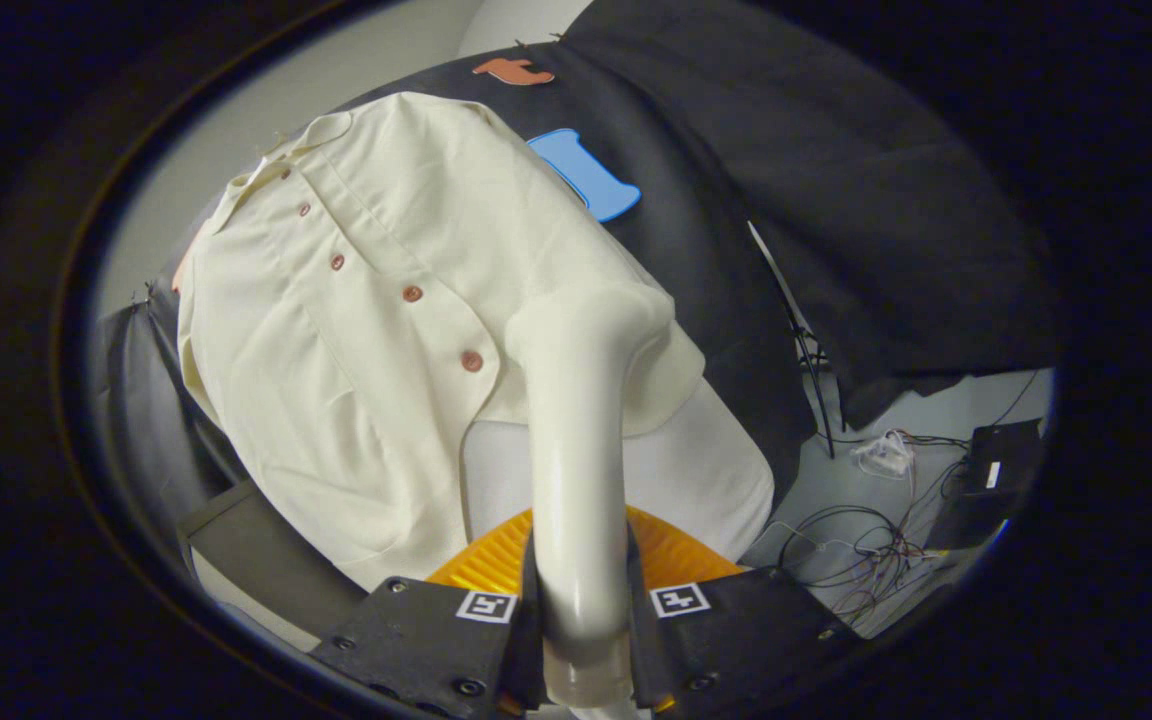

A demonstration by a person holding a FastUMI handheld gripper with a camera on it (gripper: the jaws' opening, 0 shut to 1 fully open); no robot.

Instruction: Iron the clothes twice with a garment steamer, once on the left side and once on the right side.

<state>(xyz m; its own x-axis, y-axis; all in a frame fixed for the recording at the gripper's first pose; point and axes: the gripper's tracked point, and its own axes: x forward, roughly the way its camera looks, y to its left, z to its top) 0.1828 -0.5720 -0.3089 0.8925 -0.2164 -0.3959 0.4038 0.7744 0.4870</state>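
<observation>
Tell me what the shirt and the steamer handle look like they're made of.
Shirt: cream woven cloth, matte, fine weave and soft folds; maybe cotton or linen. Steamer handle, clamped between the gripper jaws: smooth, glossy, with highlights; likely hard plastic.

One garment steamer (pixel 576 420), one cream shirt (pixel 356 300) with five reddish buttons (pixel 412 293), one gripper (pixel 581 640) clamping the steamer's handle, one tangle of cables (pixel 866 550).

Cream shirt (pixel 356 300), plain weave, with reddish-brown buttons (pixel 472 361). Glossy off-white garment steamer (pixel 576 430). Ribbed orange surface (pixel 496 560) behind its handle. Black-and-white square markers (pixel 678 600) on gripper (pixel 581 640). Black box (pixel 996 460) and dark cables (pixel 856 550) on pale grey floor (pixel 836 480).
</observation>
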